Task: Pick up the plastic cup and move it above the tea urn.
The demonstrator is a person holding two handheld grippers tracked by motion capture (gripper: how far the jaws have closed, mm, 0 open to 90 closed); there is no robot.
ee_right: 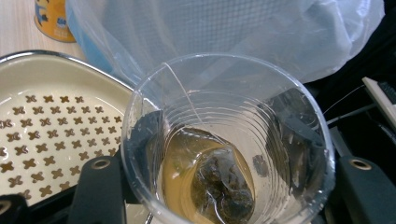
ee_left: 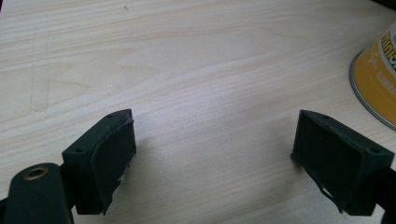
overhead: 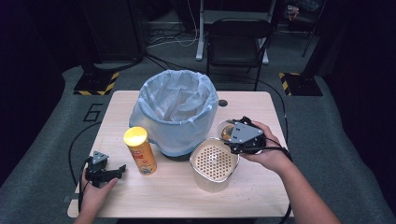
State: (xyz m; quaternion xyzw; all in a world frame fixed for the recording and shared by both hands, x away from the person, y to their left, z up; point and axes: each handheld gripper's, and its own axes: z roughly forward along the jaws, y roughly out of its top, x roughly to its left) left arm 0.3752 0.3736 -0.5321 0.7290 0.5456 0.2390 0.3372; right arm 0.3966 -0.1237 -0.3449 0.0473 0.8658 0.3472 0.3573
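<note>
In the high view my right gripper (overhead: 232,133) sits at about 4 o'clock from the bin (overhead: 175,112), just off the table's centre toward the right. Its jaws pinch a clear cup (overhead: 227,130). In the right gripper view I look straight down into that cup (ee_right: 229,140): a teabag (ee_right: 224,184) lies in a shallow pool of amber liquid at the bottom, and its string runs up the inner wall to the rim at 11 o'clock. Both jaws press against the cup's outer wall, one on each side.

Just beside the cup, at its 7 o'clock in the high view, stands a cream strainer pot (overhead: 214,163) with a perforated insert; the right gripper view shows its cross-shaped holes at the left. The bin, lined with a pale blue bag (ee_right: 261,32), rises behind the cup and touches or nearly touches it; I cannot tell which.

My left gripper (overhead: 116,171) rests low on the table (overhead: 261,186) at 8 o'clock from the bin, jaws spread wide with bare wood between them. A yellow can (overhead: 140,150) stands upright near it at the gripper's 2 o'clock, apart from the jaws; the left gripper view catches its base (ee_left: 376,79) at the right edge.
</note>
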